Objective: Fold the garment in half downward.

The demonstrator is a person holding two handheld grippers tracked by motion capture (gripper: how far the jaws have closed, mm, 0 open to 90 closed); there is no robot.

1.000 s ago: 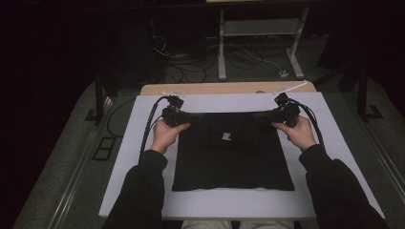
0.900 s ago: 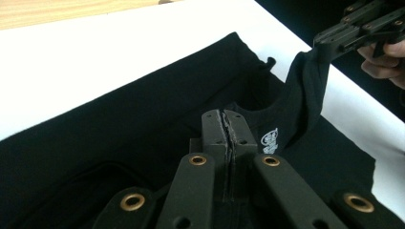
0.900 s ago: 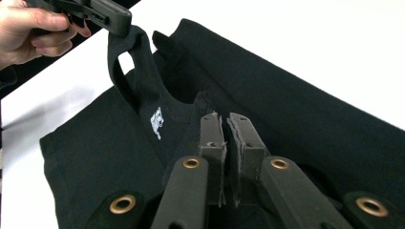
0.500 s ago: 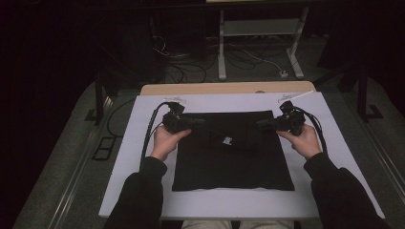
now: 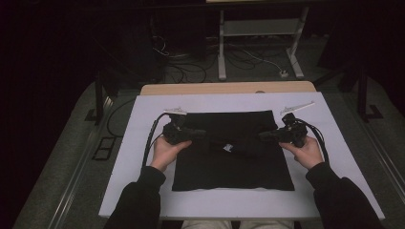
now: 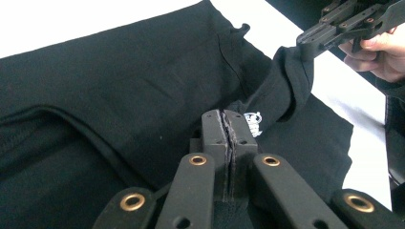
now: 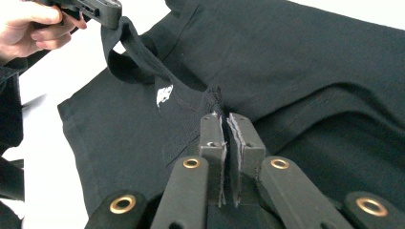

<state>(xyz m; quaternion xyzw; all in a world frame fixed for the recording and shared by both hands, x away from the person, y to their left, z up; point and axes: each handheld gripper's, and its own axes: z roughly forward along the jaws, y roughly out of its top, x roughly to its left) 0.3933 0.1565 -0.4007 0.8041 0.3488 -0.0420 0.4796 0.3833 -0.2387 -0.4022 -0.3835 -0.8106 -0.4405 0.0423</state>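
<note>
Black shirt (image 5: 232, 150) cloth is pinched in both grippers: the left gripper (image 6: 229, 136) has its jaws pressed together on a fold of the fabric, and the right gripper (image 7: 223, 125) clamps a small bunched tuft at a stitched edge. Between the two grips, the far part of the garment is being carried over the near part, which lies flat on the white table cover (image 5: 143, 186). In the high view the left gripper (image 5: 195, 134) and right gripper (image 5: 268, 135) sit over the shirt's left and right edges, about level with each other, each held in a hand. A white label (image 6: 253, 121) shows near the collar, just past the left jaws.

The right grip looks thin, so the tuft could slip out if the hands pull apart. If one hand leads the other, the fold would likely land skewed, with the edges not lined up. Slack in the middle may also bunch into a ridge.
</note>
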